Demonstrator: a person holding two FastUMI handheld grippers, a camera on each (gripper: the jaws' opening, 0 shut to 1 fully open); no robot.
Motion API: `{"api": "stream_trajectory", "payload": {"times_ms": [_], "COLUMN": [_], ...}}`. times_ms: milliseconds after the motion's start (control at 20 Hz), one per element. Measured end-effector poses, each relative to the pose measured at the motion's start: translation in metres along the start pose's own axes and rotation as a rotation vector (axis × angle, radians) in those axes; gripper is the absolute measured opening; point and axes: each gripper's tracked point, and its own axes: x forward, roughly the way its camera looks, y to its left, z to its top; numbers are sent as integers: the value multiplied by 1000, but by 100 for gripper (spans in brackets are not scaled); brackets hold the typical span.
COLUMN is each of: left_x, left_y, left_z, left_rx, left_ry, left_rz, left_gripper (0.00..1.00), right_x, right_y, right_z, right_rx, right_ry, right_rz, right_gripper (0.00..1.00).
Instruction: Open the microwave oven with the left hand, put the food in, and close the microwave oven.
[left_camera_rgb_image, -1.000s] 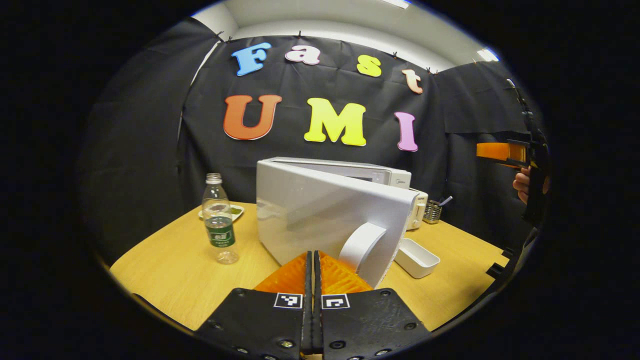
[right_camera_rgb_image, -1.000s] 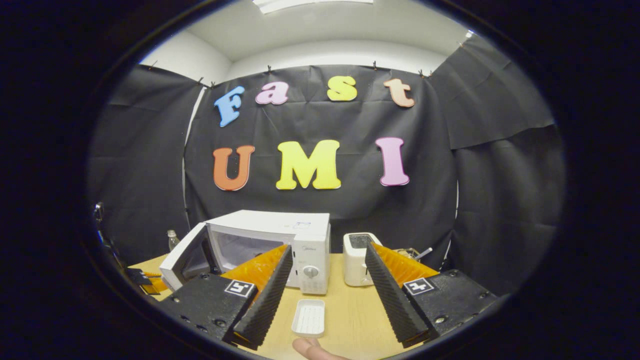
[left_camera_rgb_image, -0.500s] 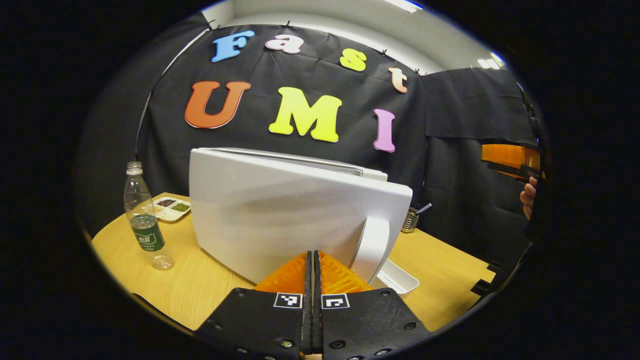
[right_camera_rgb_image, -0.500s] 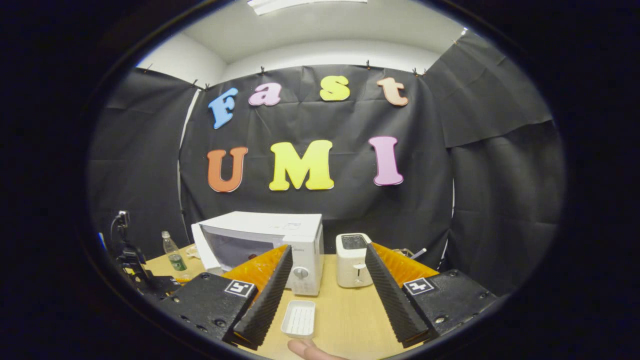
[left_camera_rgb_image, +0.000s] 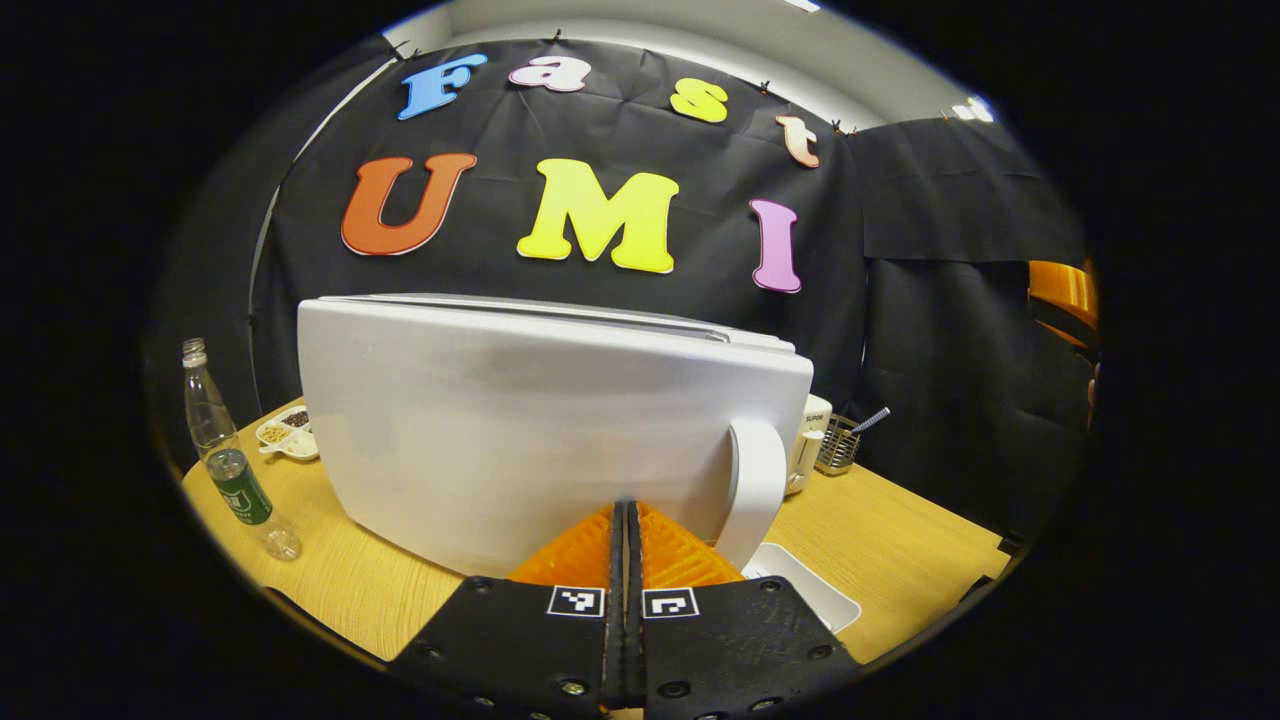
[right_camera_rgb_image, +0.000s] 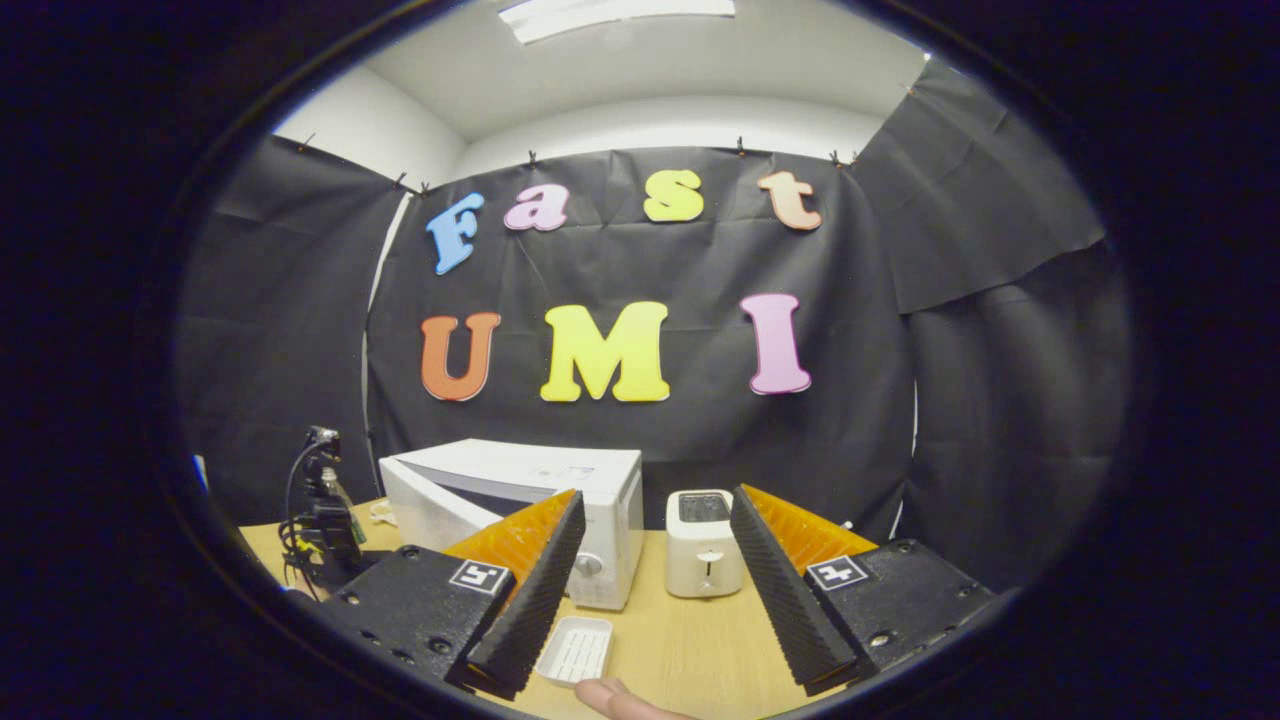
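Jaws pressed together on the left gripper (left_camera_rgb_image: 625, 520), spread wide and empty on the right gripper (right_camera_rgb_image: 650, 560).

Left gripper's orange fingers (left_camera_rgb_image: 580, 545) sit against the white microwave door (left_camera_rgb_image: 540, 420), just beside its curved handle (left_camera_rgb_image: 752, 485); the door looks nearly shut against the microwave oven (right_camera_rgb_image: 530, 500). An empty white tray (right_camera_rgb_image: 575, 650) lies on the tabletop (right_camera_rgb_image: 690, 650) in front of the microwave. A toaster (right_camera_rgb_image: 703, 545) stands right of the oven. A water bottle (left_camera_rgb_image: 228, 455) and a small condiment dish (left_camera_rgb_image: 285, 432) stand at the left. A fingertip (right_camera_rgb_image: 610, 695) shows at the bottom edge of the right gripper view.
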Motion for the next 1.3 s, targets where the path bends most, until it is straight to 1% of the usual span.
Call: {"api": "stream_trajectory", "payload": {"times_ms": [150, 400, 450, 500, 550, 600, 650, 800, 950, 1100, 1200, 1300], "left_x": [22, 60, 67, 76, 73, 76, 76, 77, 77, 78, 67, 46], "left_y": [4, 7, 11, 12, 9, 6, 6, 4, 2, 3, 9, 3], "left_z": [-7, 1, -1, 0, -2, -2, -4, -5, -7, -9, -12, 0], "left_rx": [4, 43, 56, 61, 44, 46, 43, 34, 31, 47, 42, -2], "left_ry": [30, 14, 29, 7, 44, 29, 46, 44, 41, 34, 65, 43], "left_rz": [19, 71, 95, 97, 97, 100, 104, 103, 108, 109, 142, 142], "left_gripper": [0, 0, 0, 0, 0, 1, 0, 1, 1, 0, 0, 0], "right_x": [5, 7, 4, 1, -3, -7, -11, -24, -32, -45, -54, -66], "right_y": [-10, -34, -34, -33, -35, -37, -39, -38, -39, -39, -44, -46], "right_z": [-2, -11, -10, -9, -8, -6, -2, 2, 1, 4, 6, 10], "right_rx": [-11, 30, 44, 50, 53, 49, 43, 34, 41, 41, 11, -7], "right_ry": [2, 19, 18, 25, 25, 17, 9, 5, 27, 46, 54, 48], "right_rz": [8, -5, -2, 2, -1, -7, -19, -38, -67, -76, -103, -113], "right_gripper": [93, 93, 93, 93, 93, 93, 93, 93, 93, 93, 93, 93]}}
